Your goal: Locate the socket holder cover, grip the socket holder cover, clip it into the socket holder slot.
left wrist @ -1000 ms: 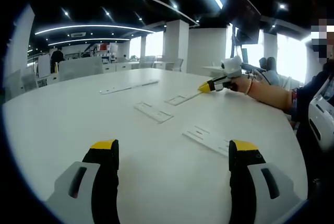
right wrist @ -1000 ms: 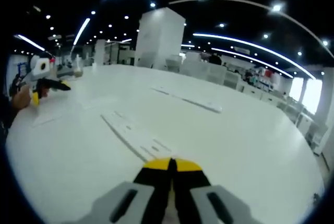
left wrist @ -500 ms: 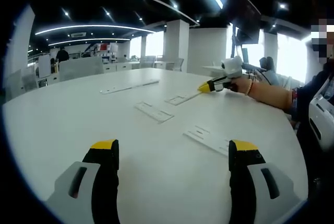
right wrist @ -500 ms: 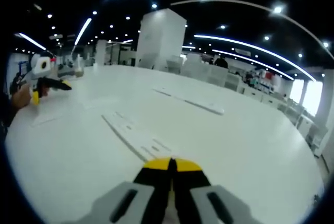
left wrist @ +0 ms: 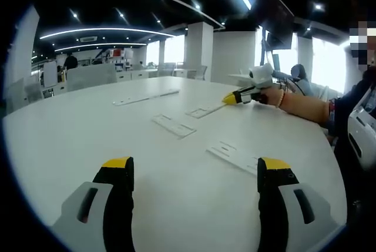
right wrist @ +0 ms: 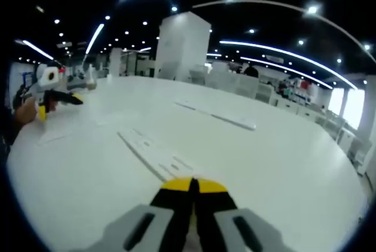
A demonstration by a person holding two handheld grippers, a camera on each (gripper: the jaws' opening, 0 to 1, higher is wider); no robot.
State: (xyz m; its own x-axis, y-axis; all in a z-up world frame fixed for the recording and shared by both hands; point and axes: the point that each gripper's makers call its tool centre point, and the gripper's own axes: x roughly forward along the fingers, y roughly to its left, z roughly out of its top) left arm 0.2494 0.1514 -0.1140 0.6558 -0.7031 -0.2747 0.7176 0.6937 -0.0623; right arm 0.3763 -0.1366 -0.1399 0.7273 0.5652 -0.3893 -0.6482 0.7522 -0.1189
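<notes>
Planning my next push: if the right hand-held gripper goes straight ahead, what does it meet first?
Probably the long white strip lying on the table just past the shut right hand-held gripper; depth is unclear.

A big open-plan office: a wide white table (left wrist: pixel 70 123), rows of desks and chairs (right wrist: pixel 247 84) beyond it, square white pillars (right wrist: pixel 181 43), strip lights (right wrist: pixel 282 49) overhead, bright windows (left wrist: pixel 329 64).

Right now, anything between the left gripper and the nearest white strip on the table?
Nothing visible. The left gripper is open above bare white table, and the nearest white strip lies flat just ahead of its right finger, unobstructed.
</notes>
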